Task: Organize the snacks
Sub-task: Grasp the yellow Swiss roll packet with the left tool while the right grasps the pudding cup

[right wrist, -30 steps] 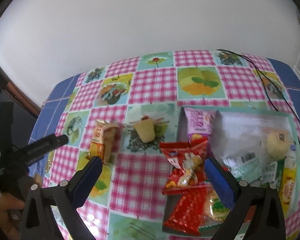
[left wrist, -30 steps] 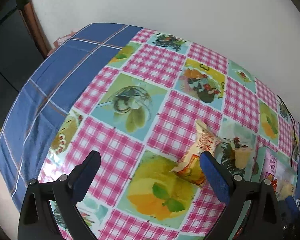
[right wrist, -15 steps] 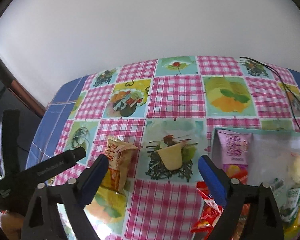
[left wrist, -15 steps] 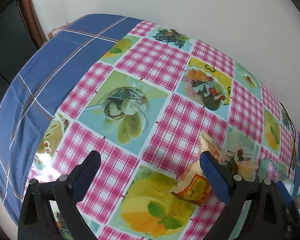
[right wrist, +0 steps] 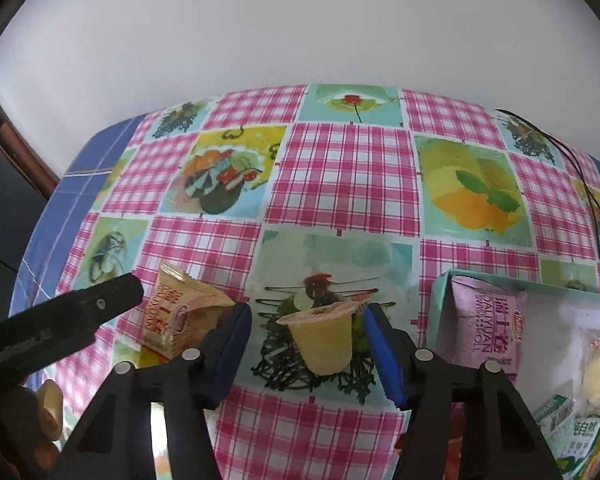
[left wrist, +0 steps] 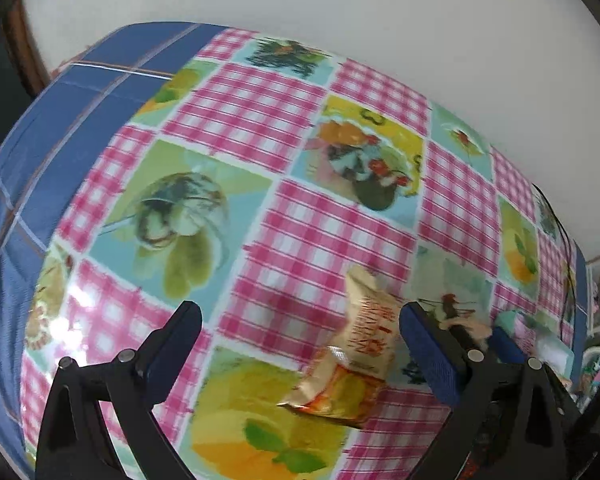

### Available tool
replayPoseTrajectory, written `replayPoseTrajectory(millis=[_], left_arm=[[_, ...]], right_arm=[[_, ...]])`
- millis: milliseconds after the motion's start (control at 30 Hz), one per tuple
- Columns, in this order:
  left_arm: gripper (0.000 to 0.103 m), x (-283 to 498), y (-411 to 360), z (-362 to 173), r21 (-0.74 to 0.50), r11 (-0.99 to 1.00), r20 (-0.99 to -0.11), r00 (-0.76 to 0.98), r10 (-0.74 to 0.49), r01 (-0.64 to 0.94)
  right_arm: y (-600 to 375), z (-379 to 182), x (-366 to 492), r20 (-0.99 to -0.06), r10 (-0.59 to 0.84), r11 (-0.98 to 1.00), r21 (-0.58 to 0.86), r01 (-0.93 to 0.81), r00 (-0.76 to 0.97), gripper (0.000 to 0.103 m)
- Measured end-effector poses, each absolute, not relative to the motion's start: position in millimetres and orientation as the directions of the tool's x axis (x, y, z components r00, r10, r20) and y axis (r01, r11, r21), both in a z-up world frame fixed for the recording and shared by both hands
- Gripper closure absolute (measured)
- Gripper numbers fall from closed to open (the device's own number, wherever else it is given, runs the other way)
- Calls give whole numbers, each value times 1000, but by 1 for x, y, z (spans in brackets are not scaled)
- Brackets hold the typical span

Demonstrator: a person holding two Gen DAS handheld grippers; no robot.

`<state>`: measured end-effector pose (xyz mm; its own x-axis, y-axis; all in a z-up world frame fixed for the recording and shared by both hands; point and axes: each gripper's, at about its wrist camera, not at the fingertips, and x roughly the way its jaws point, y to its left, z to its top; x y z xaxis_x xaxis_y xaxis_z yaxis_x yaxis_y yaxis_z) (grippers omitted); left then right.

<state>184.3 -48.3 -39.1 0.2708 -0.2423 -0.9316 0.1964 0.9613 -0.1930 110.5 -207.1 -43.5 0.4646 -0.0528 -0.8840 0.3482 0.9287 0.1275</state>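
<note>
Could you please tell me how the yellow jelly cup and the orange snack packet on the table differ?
The jelly cup is a small, rigid tub with a sealed lid, tipped over; the snack packet is a bigger, soft, crinkled wrapper with printed lettering. The cup sits between the open jaws of the right gripper; the packet lies outside them, to their left. Both lie on the tablecloth, outside the box.
</note>
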Motion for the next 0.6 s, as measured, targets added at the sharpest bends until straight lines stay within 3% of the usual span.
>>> replayPoseTrajectory(millis=[367, 433, 533, 600], left_arm=[[7, 179, -77, -66, -189, 948, -949, 200, -243, 255], [19, 180, -79, -69, -197, 947, -950, 188, -248, 253], [23, 178, -80, -73, -191, 948, -954, 181, -241, 256], [34, 178, -80, -72, -190, 949, -952, 189, -241, 252]], right_arm=[[-209, -65, 114, -895, -50, 930, 120, 348, 442, 55], [-210, -67, 114, -896, -52, 930, 117, 349, 440, 57], [-211, -68, 112, -895, -49, 929, 122, 350, 444, 57], [-210, -69, 112, -894, -54, 930, 118, 348, 445, 57]])
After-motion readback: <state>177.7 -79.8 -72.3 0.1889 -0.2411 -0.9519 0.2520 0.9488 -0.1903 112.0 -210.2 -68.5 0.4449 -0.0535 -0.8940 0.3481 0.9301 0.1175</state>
